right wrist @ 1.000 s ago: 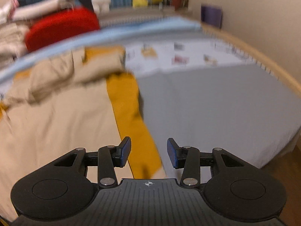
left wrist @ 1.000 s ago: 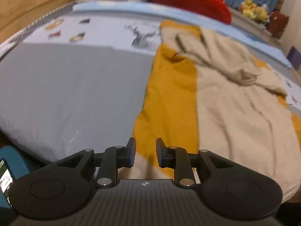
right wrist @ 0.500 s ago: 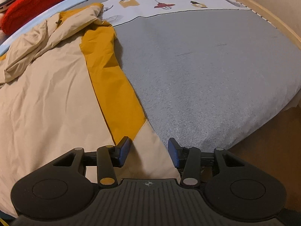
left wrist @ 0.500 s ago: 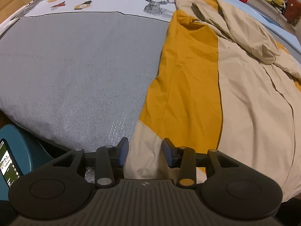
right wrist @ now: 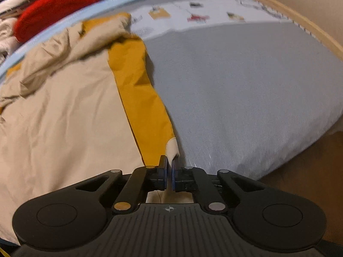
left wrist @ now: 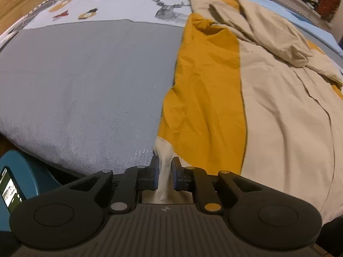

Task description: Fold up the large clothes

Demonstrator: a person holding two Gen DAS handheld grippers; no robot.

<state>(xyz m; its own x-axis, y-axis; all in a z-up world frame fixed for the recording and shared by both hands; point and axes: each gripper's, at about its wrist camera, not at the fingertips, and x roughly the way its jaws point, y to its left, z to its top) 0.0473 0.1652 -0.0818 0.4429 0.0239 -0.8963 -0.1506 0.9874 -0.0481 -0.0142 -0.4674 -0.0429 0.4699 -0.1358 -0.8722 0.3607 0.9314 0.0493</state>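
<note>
A large beige and mustard-yellow jacket (left wrist: 268, 98) lies spread on the grey bed; it also shows in the right wrist view (right wrist: 64, 111). Its hood is crumpled at the far end. My left gripper (left wrist: 165, 171) is shut on the beige cuff (left wrist: 164, 150) of the jacket's left yellow sleeve (left wrist: 205, 98). My right gripper (right wrist: 169, 169) is shut on the beige cuff (right wrist: 172, 147) of the right yellow sleeve (right wrist: 143, 102). Both cuffs sit near the bed's front edge.
The grey bedcover (left wrist: 81, 81) extends left of the jacket and, in the right wrist view (right wrist: 246, 90), to its right. A red cushion (right wrist: 55, 2) and piled clothes lie beyond the bed. A teal object with a phone (left wrist: 12, 186) stands at the lower left.
Both grippers were open over the cuffs half a second ago. Now each has closed on its cuff, and the sleeve fabric is pinched up between the pads.
</note>
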